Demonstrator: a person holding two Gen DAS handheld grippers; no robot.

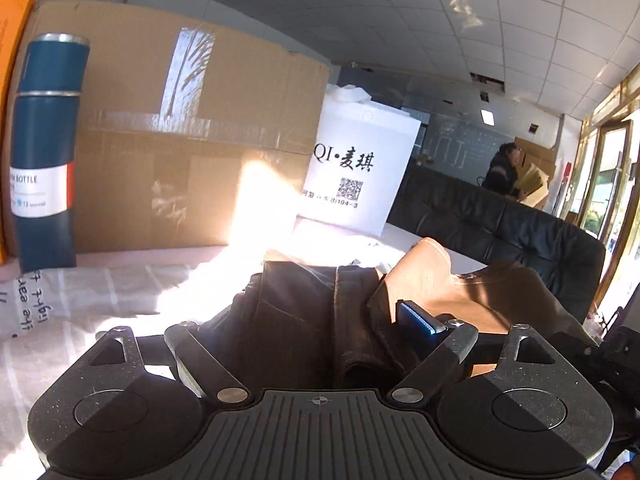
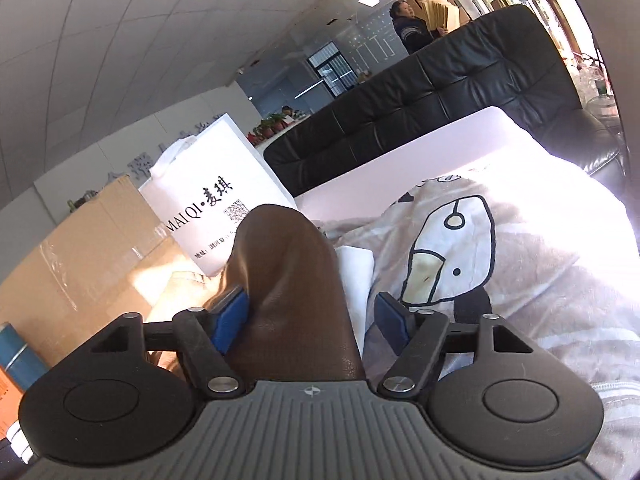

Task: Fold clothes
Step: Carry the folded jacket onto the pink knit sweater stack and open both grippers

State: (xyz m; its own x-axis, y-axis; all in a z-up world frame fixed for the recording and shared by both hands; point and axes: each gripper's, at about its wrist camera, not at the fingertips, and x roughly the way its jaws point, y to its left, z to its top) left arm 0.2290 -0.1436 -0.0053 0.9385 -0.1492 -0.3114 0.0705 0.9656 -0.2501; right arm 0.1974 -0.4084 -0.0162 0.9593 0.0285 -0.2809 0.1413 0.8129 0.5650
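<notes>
Left gripper point(image 1: 320, 320): clamped on brown garment point(image 1: 304, 320). Right gripper point(image 2: 316, 320): jaws apart, garment point(image 2: 288, 280) between, touching left pad; grip unclear. Beside: cartoon shirt point(image 2: 500, 248).

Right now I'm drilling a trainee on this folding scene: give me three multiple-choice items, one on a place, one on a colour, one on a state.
1. Where does the bottle stand?
A left of the box
B on the sofa
C inside the bag

2. What colour is the garment between the right fingers?
A white
B brown
C green

3. How are the right gripper fingers?
A shut
B open
C unseen

Key: 1 A, it stands against the box's left end; 2 B, brown leather-like cloth; 3 B, a gap beside the right pad.
</notes>
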